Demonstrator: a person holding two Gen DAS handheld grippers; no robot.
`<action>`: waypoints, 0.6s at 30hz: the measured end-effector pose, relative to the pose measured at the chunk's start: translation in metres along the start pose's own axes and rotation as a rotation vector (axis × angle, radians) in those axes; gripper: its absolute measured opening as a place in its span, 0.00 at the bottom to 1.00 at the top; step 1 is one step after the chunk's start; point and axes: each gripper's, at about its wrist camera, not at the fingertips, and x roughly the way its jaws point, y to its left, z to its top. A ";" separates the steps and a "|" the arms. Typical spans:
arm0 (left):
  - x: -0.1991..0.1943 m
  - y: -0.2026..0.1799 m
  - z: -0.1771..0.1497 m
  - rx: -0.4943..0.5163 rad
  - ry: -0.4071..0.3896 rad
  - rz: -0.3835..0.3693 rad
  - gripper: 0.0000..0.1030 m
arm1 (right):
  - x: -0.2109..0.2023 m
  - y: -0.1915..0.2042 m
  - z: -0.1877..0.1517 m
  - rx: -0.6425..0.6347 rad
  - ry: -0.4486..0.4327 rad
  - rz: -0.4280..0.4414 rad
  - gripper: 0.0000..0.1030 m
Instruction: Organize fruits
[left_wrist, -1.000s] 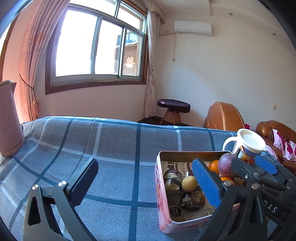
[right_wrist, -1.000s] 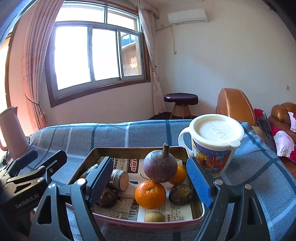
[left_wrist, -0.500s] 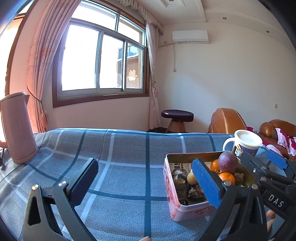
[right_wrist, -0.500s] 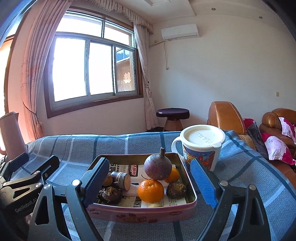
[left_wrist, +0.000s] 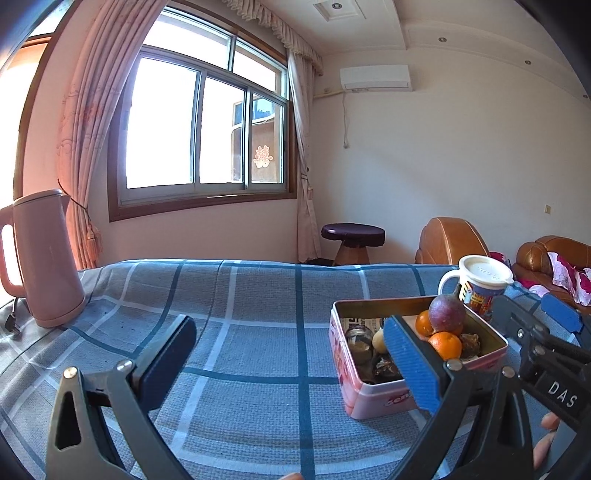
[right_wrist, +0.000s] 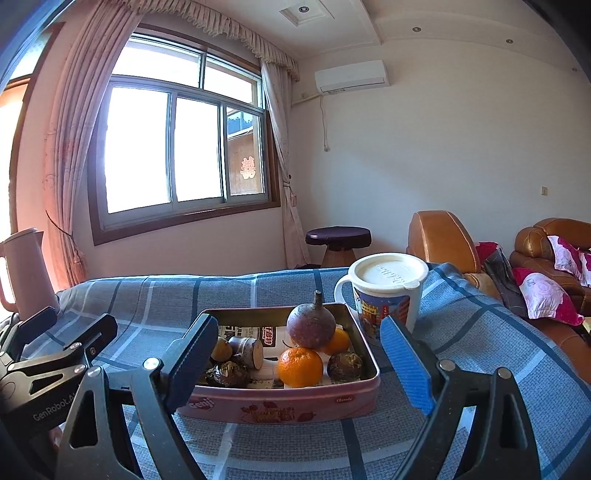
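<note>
Right hand-held gripper (right_wrist: 299, 363) sits wide apart in front of me with nothing between its pads; its jaws have just been opening, and the tin (right_wrist: 280, 404) shows through the gap rather than being held. I see the left hand-held gripper (left_wrist: 291, 360) just as wide and just as empty, over bare cloth to the tin's left.

All the fruit I can find is in the tin, which stands on the blue checked counter (left_wrist: 240, 295) toward its right side, with a lidded mug (right_wrist: 386, 291) just beside its far right corner. Inside, a purple fruit (right_wrist: 311, 328) with a stem rides on top of two oranges (right_wrist: 300, 367), brown lumps I cannot name lie around them, and printed paper lines the bottom. A pink kettle (left_wrist: 44, 258) stands at the counter's far left edge, well apart.

I judge I am between picks: nothing in either grip, both tools standing off the tin. No loose fruit shows on the cloth, so the sorting looks largely done or is about to happen inside the tin.

Next I would need a target, likely the top purple fruit, since anything under it would shift if I pulled first. That calls for coming in from above the tin's rim with the pads straddling it.
</note>
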 end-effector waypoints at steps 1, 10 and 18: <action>-0.001 0.000 0.000 0.002 -0.001 0.002 1.00 | -0.002 0.001 0.000 -0.001 -0.003 0.000 0.88; -0.012 0.005 -0.002 0.003 -0.012 0.007 1.00 | -0.016 0.002 -0.002 0.009 -0.029 -0.002 0.88; -0.012 0.004 -0.003 0.012 -0.006 0.003 1.00 | -0.022 0.004 -0.004 0.000 -0.045 -0.005 0.88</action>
